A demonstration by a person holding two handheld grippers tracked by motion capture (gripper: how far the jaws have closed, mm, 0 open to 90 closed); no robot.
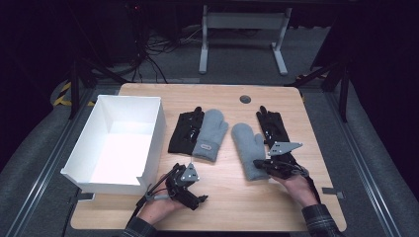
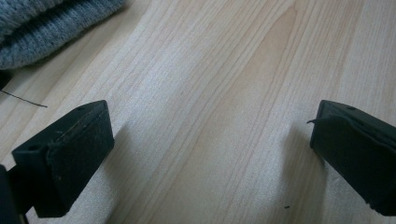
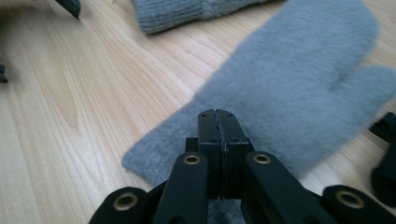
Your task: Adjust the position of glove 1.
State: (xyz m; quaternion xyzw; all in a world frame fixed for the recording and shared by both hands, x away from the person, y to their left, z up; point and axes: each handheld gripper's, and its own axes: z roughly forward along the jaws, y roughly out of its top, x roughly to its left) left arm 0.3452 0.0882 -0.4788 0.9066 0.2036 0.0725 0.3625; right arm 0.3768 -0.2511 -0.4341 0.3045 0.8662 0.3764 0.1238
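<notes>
High view: the right gripper (image 1: 258,163) sits at the cuff end of a grey mitten (image 1: 248,148) that lies flat on the table (image 1: 237,207), well to the right of the white box (image 1: 113,143). A second grey mitten (image 1: 211,133) lies between that mitten and the box, with a black glove (image 1: 185,132) touching its box-side edge; another black glove (image 1: 272,129) lies on the far side of the held mitten from the box. The left gripper (image 1: 201,197) rests just right of the box's near corner, over bare wood. The box looks empty, so the mitten probably has to cross over the other pair to reach it; a dangling thumb or tip could drag across them and shift them.

Left gripper view: the jaws stand wide apart with nothing between them, bare table below, and a ribbed mitten cuff (image 2: 42,32) at the upper left. If this gripper lifts carelessly it could snag that cuff.

Right gripper view: the jaws are pressed together over the mitten's (image 3: 299,88) cuff edge, though how much fabric they actually pinch is hard to tell. The bite looks shallow and near the rim; soft, fuzzy knit could slip out on lifting, and the mitten would then drop short of the box.
</notes>
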